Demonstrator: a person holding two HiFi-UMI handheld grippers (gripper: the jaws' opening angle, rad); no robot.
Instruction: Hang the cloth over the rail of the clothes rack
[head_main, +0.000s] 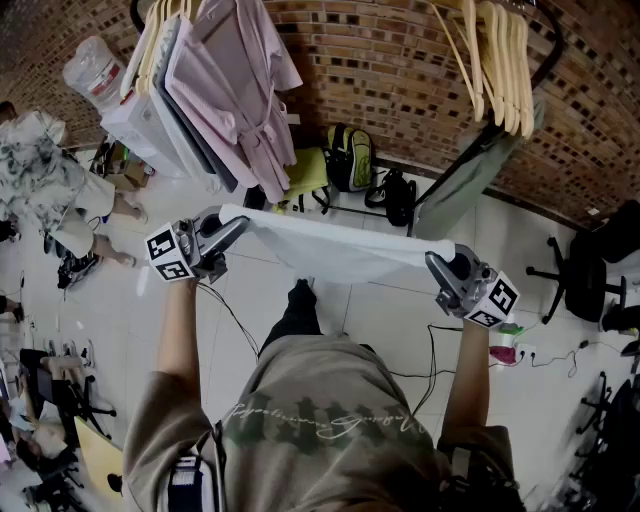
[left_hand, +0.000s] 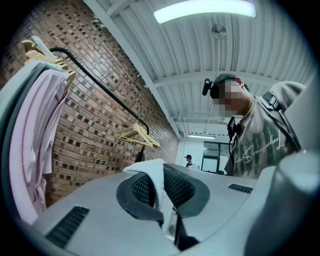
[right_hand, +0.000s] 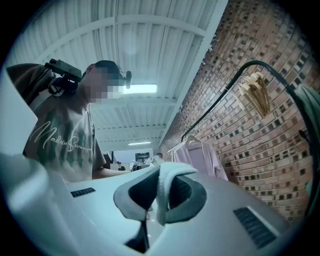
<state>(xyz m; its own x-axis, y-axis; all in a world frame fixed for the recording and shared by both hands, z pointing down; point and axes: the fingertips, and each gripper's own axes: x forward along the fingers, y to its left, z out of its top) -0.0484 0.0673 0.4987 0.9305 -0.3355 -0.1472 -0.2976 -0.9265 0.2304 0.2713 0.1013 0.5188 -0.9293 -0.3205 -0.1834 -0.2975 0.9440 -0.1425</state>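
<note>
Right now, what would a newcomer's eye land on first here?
The white cloth stretched between the left gripper and the right gripper, each shut on one end, mid head view. Behind it, along the brick wall, the clothes rack rail carries pink garments at left and bare wooden hangers at right.

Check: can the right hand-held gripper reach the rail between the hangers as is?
Probably yes. The right hand-held gripper is shut on the cloth, and the rail looks bare between the pink garments and the wooden hangers. The rail sits higher, so a lift is needed; nothing seems in the way.
</note>
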